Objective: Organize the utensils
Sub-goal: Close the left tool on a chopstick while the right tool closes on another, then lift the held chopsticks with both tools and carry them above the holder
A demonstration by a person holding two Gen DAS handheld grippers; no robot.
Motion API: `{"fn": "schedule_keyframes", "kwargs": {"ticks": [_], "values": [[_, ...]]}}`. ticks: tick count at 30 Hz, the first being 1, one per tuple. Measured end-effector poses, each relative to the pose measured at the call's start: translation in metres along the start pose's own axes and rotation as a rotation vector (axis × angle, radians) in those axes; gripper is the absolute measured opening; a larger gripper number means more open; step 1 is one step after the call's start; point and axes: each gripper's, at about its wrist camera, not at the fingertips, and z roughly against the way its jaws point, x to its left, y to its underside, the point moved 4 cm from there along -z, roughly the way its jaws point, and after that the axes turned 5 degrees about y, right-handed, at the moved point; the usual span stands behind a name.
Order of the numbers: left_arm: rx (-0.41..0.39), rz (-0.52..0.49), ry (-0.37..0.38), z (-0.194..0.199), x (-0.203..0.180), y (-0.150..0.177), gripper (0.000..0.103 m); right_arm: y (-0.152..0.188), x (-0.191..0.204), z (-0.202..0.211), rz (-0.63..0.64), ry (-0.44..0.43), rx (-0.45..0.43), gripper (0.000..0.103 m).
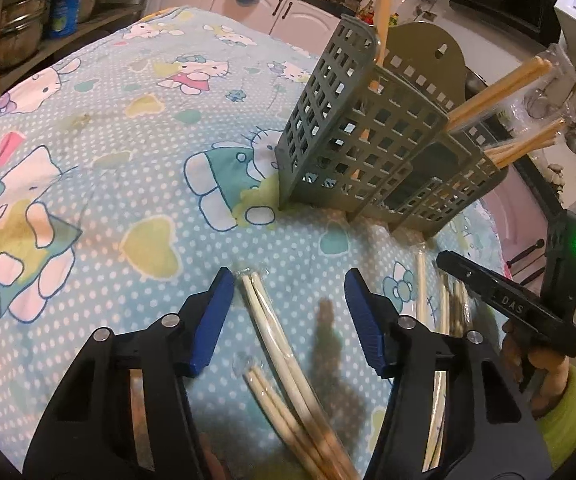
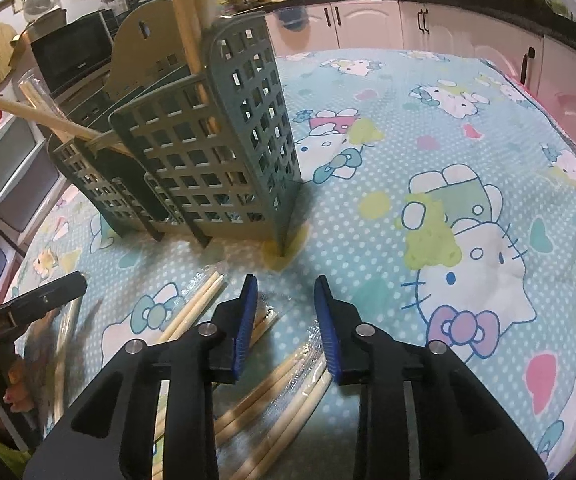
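Note:
Several pairs of pale wooden chopsticks in clear wrappers lie on the cartoon-cat cloth. My left gripper point(image 1: 288, 276) is open and low over one wrapped pair point(image 1: 268, 320), which lies between its blue pads close to the left one. My right gripper point(image 2: 286, 282) is open with a narrower gap, over crinkled wrapper and more chopsticks point(image 2: 280, 384); its pads do not press on them. A grey-green grid utensil holder point(image 1: 351, 148) point(image 2: 208, 160) stands just beyond both grippers. It holds slanting chopsticks point(image 1: 499, 88) point(image 2: 36, 114) and a thick wooden handle point(image 1: 383, 8) point(image 2: 188, 12).
The cloth-covered table point(image 2: 447, 120) stretches wide beyond the holder. The other gripper's black body point(image 1: 507, 300) point(image 2: 28, 304) and a hand in a yellow-green sleeve point(image 1: 559, 404) sit close beside each view. Kitchen cabinets point(image 2: 367, 20) and a worktop with pots run along the back.

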Motion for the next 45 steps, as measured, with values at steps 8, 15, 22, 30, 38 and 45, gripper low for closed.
{"fn": "schedule_keyframes", "kwargs": {"ticks": [8,15,22,30,38,45], "values": [[0.000,-0.021,-0.081,-0.009,-0.002,-0.006,0.020,-0.004,0.004,-0.002,0.013,-0.006,-0.007,0.003],[-0.010,-0.002,-0.066,-0.006,0.000,-0.012,0.006,-0.005,0.000,0.013,-0.011,-0.008,-0.045,0.001],[-0.074,-0.024,0.008,0.016,-0.020,-0.018,0.005,-0.007,-0.003,0.045,-0.034,-0.026,-0.105,0.001],[-0.170,-0.041,0.065,0.057,-0.040,-0.032,0.005,-0.015,0.009,0.095,0.001,-0.049,-0.207,0.001],[-0.261,-0.062,0.089,0.097,-0.054,-0.044,0.004,-0.023,0.033,0.142,0.049,-0.085,-0.304,0.001],[-0.316,-0.059,0.090,0.117,-0.057,-0.055,0.004,-0.029,0.054,0.173,0.090,-0.111,-0.371,0.001]]}}
